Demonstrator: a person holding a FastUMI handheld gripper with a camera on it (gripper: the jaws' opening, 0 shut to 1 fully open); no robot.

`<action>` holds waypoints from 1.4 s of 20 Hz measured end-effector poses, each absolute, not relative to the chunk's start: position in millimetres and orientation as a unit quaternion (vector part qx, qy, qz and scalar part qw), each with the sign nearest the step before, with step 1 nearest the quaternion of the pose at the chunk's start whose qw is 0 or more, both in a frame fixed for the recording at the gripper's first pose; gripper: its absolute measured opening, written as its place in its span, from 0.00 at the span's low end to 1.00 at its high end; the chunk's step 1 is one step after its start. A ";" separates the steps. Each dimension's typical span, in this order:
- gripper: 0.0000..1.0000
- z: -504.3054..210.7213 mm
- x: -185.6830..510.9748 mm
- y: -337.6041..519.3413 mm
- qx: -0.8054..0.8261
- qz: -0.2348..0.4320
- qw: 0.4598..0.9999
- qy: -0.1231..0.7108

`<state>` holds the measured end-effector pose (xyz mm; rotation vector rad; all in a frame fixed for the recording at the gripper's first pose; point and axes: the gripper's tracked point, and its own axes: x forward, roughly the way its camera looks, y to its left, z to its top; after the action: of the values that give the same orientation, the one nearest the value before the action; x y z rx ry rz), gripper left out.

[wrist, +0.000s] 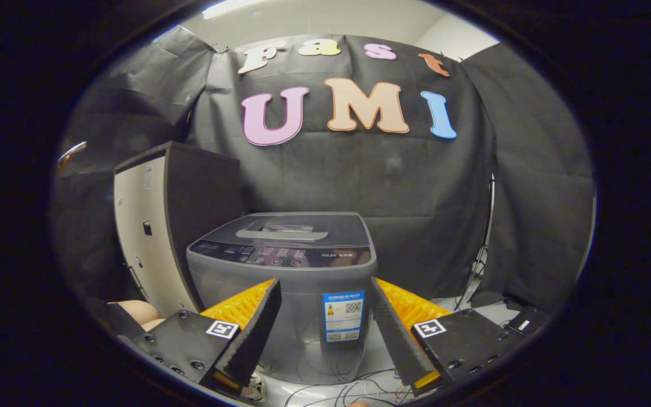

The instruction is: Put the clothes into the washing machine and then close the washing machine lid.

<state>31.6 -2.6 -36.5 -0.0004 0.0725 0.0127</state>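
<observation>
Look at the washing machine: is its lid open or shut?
Shut: the lid lies flat on the washing machine, beyond the open, empty tool.

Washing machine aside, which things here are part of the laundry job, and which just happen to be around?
For the job:
washing machine, lid down
gripper, fingers open, holding nothing

Just around:
tall cabinet beside the machine
cables on the floor
</observation>
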 end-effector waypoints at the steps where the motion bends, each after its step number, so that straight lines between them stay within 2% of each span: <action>1: 0.97 -33.3 27.0 -2.3 -0.002 0.008 0.999 0.032; 8: 0.97 -17.6 7.9 -4.7 0.004 0.008 1.000 -0.005; 28: 0.97 -21.5 5.1 -5.4 0.001 0.010 1.000 0.003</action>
<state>5.1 -5.4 -21.5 0.0018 0.0069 0.0193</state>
